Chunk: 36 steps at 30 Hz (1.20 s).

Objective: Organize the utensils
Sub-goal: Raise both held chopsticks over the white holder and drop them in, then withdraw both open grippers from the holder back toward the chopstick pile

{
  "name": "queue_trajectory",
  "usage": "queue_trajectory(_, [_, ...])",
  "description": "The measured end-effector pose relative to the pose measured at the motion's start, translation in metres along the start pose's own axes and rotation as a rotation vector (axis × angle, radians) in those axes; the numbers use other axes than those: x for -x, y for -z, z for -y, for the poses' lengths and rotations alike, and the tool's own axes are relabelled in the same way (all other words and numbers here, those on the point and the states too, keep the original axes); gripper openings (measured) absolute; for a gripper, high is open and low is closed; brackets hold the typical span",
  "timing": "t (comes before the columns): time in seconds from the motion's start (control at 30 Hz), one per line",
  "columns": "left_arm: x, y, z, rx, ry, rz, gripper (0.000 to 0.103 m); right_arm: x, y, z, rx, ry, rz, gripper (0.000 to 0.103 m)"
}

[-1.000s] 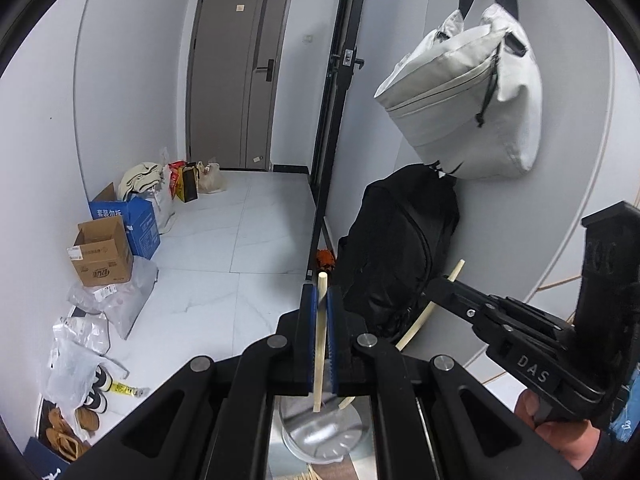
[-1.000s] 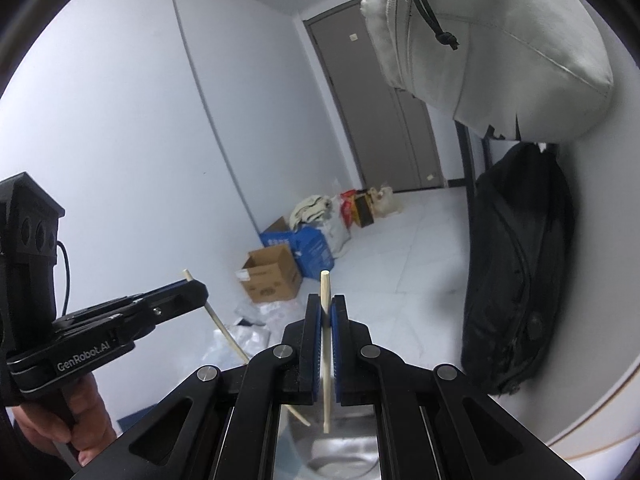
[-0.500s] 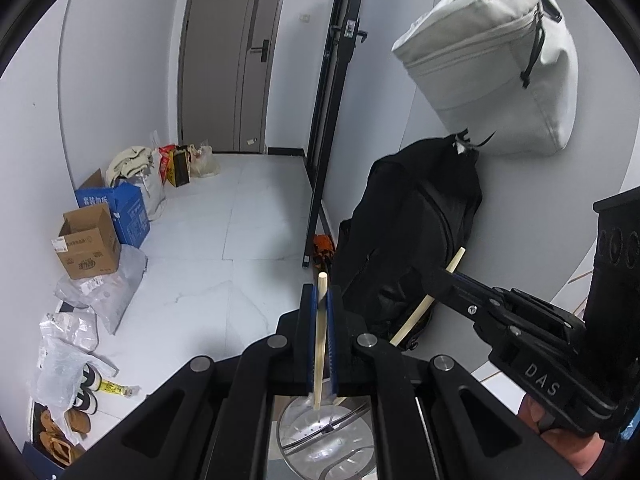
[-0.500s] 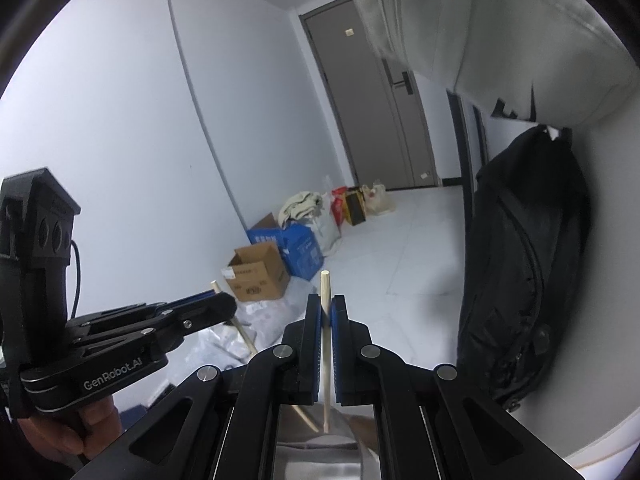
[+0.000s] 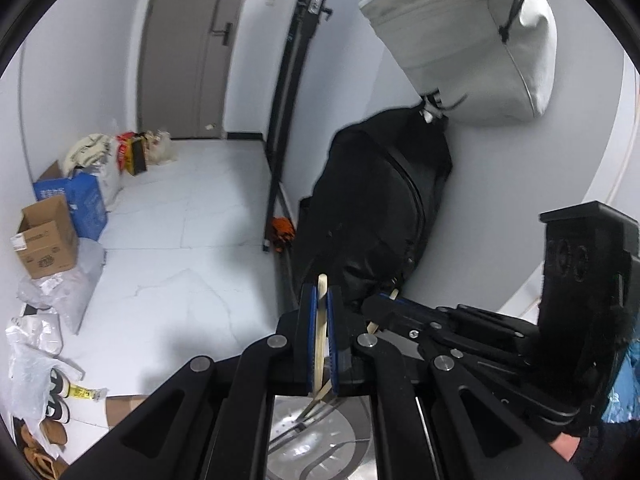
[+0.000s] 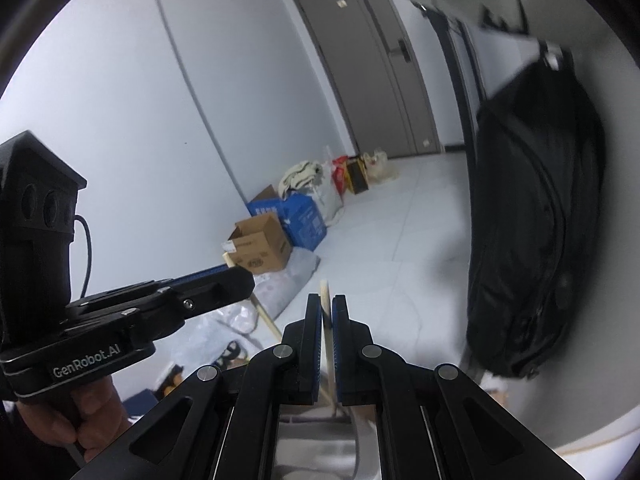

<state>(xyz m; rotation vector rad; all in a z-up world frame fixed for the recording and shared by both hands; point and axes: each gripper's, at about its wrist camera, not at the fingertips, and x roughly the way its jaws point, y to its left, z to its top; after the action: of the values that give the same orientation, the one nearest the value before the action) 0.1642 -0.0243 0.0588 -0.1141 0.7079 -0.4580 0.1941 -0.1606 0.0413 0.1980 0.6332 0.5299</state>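
My left gripper (image 5: pixel 320 308) is shut on a pale wooden chopstick (image 5: pixel 321 328) that stands upright between its blue pads. My right gripper (image 6: pixel 327 312) is shut on a second wooden chopstick (image 6: pixel 328 340), also upright. Below both sits a round metal utensil holder (image 5: pixel 320 440) with a perforated bottom; the lower ends of both chopsticks reach down into it. The holder's rim shows blurred in the right wrist view (image 6: pixel 316 432). The right gripper shows close to the right in the left wrist view (image 5: pixel 384 304). The left gripper shows at the left in the right wrist view (image 6: pixel 240 280).
A black backpack (image 5: pixel 380 216) leans on the wall at the right under a hanging grey bag (image 5: pixel 468 40). Cardboard boxes (image 5: pixel 44 236), a blue box (image 5: pixel 76 200), plastic bags and shoes line the left wall. A grey door (image 5: pixel 188 48) stands at the far end.
Both grippers have come lower and closer together over the metal holder. The chopstick ends now reach deeper into it. The right wrist view has swung and blurred.
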Motion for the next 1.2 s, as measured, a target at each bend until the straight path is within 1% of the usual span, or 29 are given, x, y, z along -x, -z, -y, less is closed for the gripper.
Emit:
queue_trajectory(0.07, [-0.005,0.001,-0.001,0.011,0.022,-0.025,0.002,0.001,0.003,0.009,-0.041,-0.007,-0.009,0.005])
queue_trajectory(0.17, [-0.006,0.002,-0.003,0.019,0.007,-0.043,0.005,0.005,0.008,0.020,-0.100,-0.007,-0.012,0.008])
queue_trajectory(0.23, [-0.003,0.006,-0.005,0.024,-0.007,-0.048,0.010,0.011,0.013,0.027,-0.131,-0.003,-0.013,0.009])
queue_trajectory(0.27, [0.000,0.007,-0.006,0.032,-0.018,-0.047,0.015,0.014,0.014,0.029,-0.142,-0.004,-0.012,0.010])
queue_trajectory(0.3, [0.003,0.009,-0.007,0.040,-0.030,-0.045,0.020,0.018,0.017,0.031,-0.150,-0.005,-0.010,0.013])
queue_trajectory(0.33, [0.005,0.010,-0.008,0.047,-0.040,-0.041,0.022,0.021,0.019,0.032,-0.155,-0.001,-0.006,0.016])
queue_trajectory(0.4, [0.010,0.013,-0.009,0.056,-0.065,-0.030,0.031,0.030,0.023,0.034,-0.163,0.005,0.007,0.022])
queue_trajectory(0.43, [0.013,0.017,-0.009,0.059,-0.083,-0.023,0.033,0.035,0.025,0.034,-0.167,0.006,0.013,0.023])
queue_trajectory(0.47, [0.014,0.019,-0.010,0.060,-0.097,-0.017,0.037,0.037,0.027,0.034,-0.169,0.009,0.017,0.024])
queue_trajectory(0.5, [0.018,0.023,-0.010,0.062,-0.116,-0.013,0.040,0.041,0.029,0.033,-0.170,0.010,0.021,0.027])
queue_trajectory(0.6, [0.029,0.032,-0.010,0.085,-0.152,-0.006,0.042,0.054,0.037,0.031,-0.168,0.014,0.037,0.038])
queue_trajectory(0.7, [0.036,0.037,-0.008,0.096,-0.187,-0.004,0.042,0.064,0.042,0.023,-0.151,0.016,0.041,0.040])
queue_trajectory(0.83, [0.050,0.043,0.001,0.096,-0.235,0.024,0.043,0.074,0.044,0.013,-0.131,0.013,0.049,0.045])
queue_trajectory(0.9, [0.059,0.045,0.006,0.095,-0.257,0.044,0.046,0.081,0.047,0.008,-0.121,0.006,0.058,0.048])
queue_trajectory(0.93, [0.064,0.047,0.008,0.094,-0.267,0.055,0.053,0.086,0.048,0.003,-0.114,0.001,0.065,0.053])
queue_trajectory(0.97, [0.069,0.049,0.011,0.092,-0.280,0.070,0.060,0.091,0.049,-0.001,-0.107,-0.003,0.073,0.055])
queue_trajectory(1.0, [0.075,0.050,0.016,0.086,-0.296,0.091,0.064,0.094,0.050,-0.005,-0.100,-0.006,0.079,0.058])
queue_trajectory(1.13, [0.089,0.058,0.026,0.063,-0.327,0.125,0.065,0.108,0.055,-0.021,-0.071,-0.016,0.097,0.066])
queue_trajectory(1.2, [0.095,0.062,0.029,0.060,-0.326,0.127,0.065,0.115,0.057,-0.028,-0.061,-0.024,0.107,0.068])
